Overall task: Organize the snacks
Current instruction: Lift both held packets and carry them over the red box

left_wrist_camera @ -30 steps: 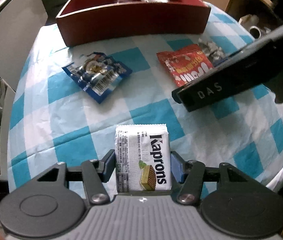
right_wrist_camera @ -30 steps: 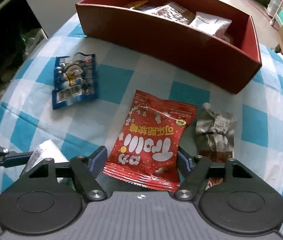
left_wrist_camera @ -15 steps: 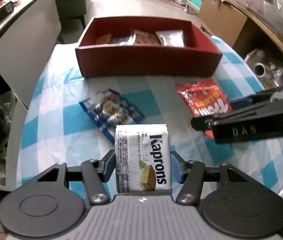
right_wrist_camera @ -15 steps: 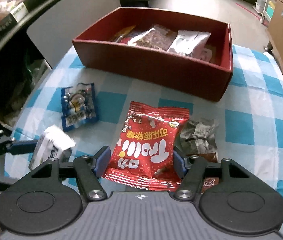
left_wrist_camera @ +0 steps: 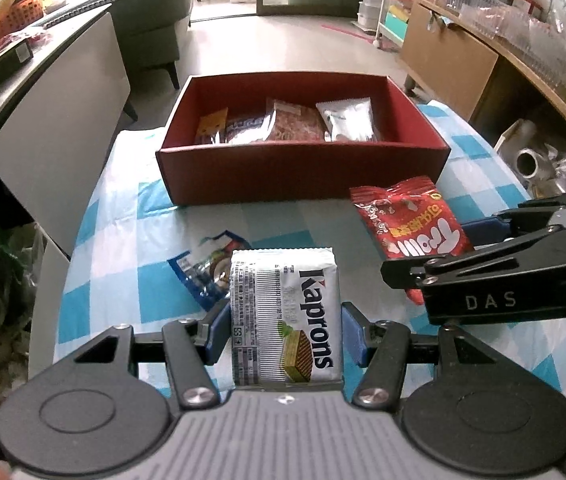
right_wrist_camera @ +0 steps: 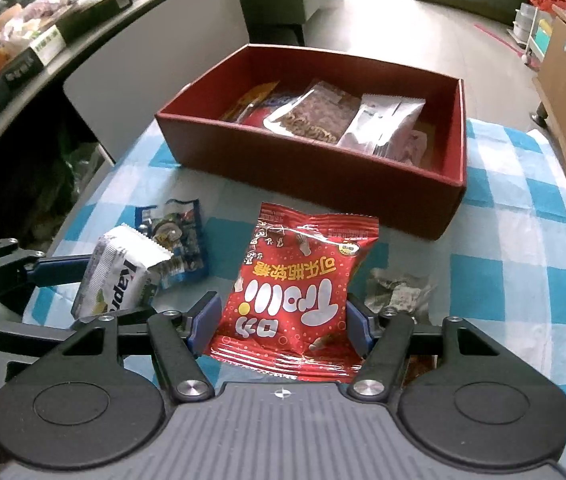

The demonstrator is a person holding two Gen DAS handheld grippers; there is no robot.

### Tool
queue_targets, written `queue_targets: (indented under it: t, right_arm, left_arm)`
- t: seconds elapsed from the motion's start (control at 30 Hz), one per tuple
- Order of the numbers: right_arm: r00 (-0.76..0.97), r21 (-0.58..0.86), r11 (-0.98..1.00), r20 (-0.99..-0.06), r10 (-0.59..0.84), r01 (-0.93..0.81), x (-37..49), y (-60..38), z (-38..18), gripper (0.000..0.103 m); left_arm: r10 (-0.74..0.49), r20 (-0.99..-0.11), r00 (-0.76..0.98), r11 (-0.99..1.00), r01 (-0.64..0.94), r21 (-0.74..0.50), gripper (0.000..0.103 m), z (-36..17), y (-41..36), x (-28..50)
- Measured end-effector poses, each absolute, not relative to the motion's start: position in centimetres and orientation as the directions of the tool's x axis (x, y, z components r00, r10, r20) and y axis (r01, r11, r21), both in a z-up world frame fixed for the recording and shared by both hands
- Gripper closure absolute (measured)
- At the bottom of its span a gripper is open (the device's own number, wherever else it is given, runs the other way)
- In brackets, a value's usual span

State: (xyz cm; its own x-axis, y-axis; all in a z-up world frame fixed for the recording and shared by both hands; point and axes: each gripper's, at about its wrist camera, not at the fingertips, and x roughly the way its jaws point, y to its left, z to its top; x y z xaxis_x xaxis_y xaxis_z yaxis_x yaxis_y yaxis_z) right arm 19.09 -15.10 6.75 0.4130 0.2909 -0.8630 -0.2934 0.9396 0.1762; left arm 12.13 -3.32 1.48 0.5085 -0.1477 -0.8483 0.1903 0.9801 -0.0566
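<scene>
My left gripper (left_wrist_camera: 285,332) is shut on a white Kaprons wafer pack (left_wrist_camera: 283,304) and holds it above the checked table. My right gripper (right_wrist_camera: 283,320) is shut on a red Trolli candy bag (right_wrist_camera: 303,280), its blue pads pressing the bag's sides. In the right wrist view the wafer pack (right_wrist_camera: 119,276) hangs at the left. Beyond both stands an open red box (left_wrist_camera: 303,176) with several snack packs inside. A blue snack packet (right_wrist_camera: 179,248) and a dark crumpled packet (right_wrist_camera: 399,292) lie on the cloth.
The blue-and-white checked tablecloth (right_wrist_camera: 503,280) ends close on both sides. A grey chair back (left_wrist_camera: 55,120) stands at the left, a wooden cabinet (left_wrist_camera: 451,64) at the right. A dark counter (right_wrist_camera: 23,60) with goods runs along the far left.
Both grippers have risen and tilted up, so the box's inside now shows. The right jaws closed in on the red bag, which has come off the cloth. The wafer pack stays gripped.
</scene>
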Motion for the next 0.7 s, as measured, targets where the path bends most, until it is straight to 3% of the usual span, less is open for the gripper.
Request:
queue_targets:
  t: [0.7]
  right_arm:
    - [0.491, 0.189, 0.948, -0.819, 0.295, -0.254, 20.3, -16.7, 8.8, 0.032]
  left_arm:
    - [-0.131, -0.797, 0.590, 0.983, 0.180, -0.029, 0.052, 3.7, -3.8, 14.2]
